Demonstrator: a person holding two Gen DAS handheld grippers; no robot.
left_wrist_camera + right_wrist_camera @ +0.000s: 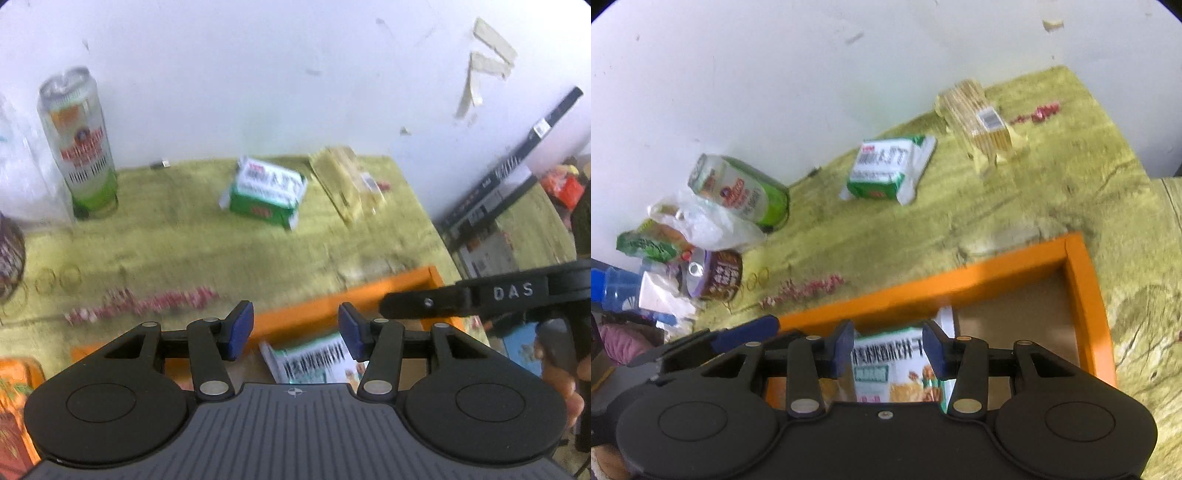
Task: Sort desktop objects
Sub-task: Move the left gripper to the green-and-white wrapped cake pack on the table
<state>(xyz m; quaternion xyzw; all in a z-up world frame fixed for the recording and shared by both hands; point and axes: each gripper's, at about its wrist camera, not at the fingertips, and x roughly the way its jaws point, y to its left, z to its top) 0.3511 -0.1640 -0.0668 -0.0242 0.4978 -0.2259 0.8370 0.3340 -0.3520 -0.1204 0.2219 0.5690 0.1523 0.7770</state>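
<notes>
An orange-rimmed tray lies on the yellow-green cloth at the near side. A white and green biscuit packet shows face-up between the blue pads of my right gripper, which stand against its two sides over the tray. My left gripper hangs beside it with its pads apart and nothing touching them. The same packet is blurred beyond that gap. One of the right gripper's fingers reaches in from the right. A green and white packet lies mid-table.
A tall can stands by the wall at the left. A clear cracker pack lies at the back right. Plastic bags and a brown tin crowd the left edge. Books lean at the right. An orange packet sits near left.
</notes>
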